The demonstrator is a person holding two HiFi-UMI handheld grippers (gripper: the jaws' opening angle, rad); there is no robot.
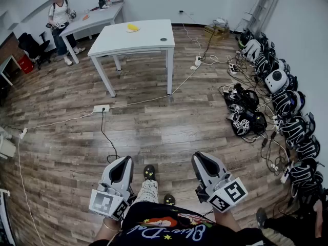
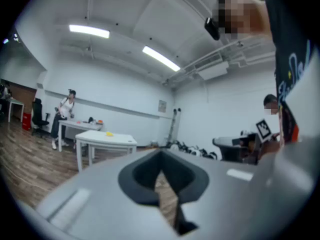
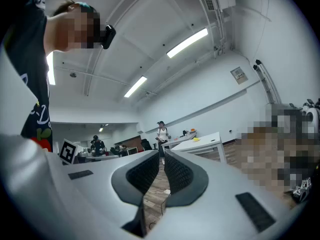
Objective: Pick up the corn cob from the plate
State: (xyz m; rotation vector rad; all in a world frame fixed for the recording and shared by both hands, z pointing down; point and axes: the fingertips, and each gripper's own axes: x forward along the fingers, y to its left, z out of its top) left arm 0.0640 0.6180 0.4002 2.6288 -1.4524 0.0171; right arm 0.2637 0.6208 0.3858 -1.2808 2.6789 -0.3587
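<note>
The yellow corn cob (image 1: pixel 132 27) lies on the white table (image 1: pixel 148 44) far across the room; I cannot make out a plate under it. It shows as a small yellow spot in the left gripper view (image 2: pixel 109 134) and the right gripper view (image 3: pixel 196 139). My left gripper (image 1: pixel 124 161) and right gripper (image 1: pixel 198 158) are held low near my body, over the wooden floor, far from the table. Both point level toward the table. The left gripper (image 2: pixel 160 156) has its jaws together, nothing between them. The right gripper (image 3: pixel 162 156) is shut and empty too.
A person (image 1: pixel 60 19) stands by a second white table (image 1: pixel 97 17) at the back left. A power strip (image 1: pixel 101 108) and cables cross the floor. Many black and white devices (image 1: pixel 277 101) line the right wall. My shoes (image 1: pixel 149 172) show between the grippers.
</note>
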